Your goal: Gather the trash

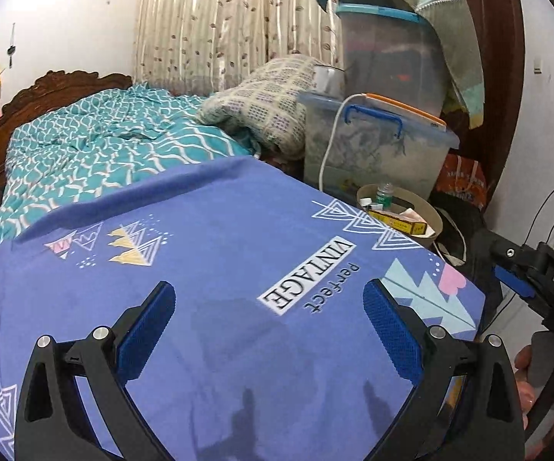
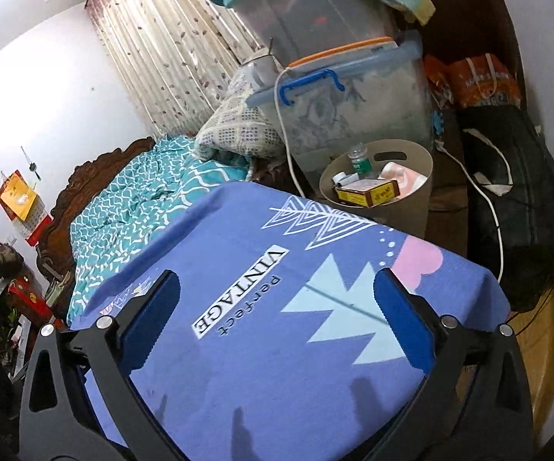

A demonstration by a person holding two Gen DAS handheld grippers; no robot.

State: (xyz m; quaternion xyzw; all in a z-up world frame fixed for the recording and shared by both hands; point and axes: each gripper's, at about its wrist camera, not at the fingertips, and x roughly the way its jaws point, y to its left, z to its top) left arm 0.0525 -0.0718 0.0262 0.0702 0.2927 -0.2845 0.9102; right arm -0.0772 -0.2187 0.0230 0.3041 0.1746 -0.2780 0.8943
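Note:
A beige round bin [image 1: 436, 224] [image 2: 400, 213] stands just past the far edge of a purple printed cloth [image 1: 219, 253] [image 2: 261, 345] that covers a flat surface. In the bin lie a yellow box [image 1: 396, 223] [image 2: 367, 193], a small green-labelled bottle [image 1: 383, 194] [image 2: 359, 158] and some pale wrappers. My left gripper [image 1: 269, 288] hovers over the cloth, open, with nothing between its blue pads. My right gripper [image 2: 278, 276] is also open and empty above the cloth, nearer the bin.
Clear lidded storage boxes [image 1: 376, 146] [image 2: 353, 107] are stacked behind the bin, with a white cable [image 2: 484, 199] trailing down. A bed with a teal quilt [image 1: 103, 146] lies to the left. A black bag [image 2: 519, 199] sits on the right. A hand [image 1: 524, 365] shows at the right edge.

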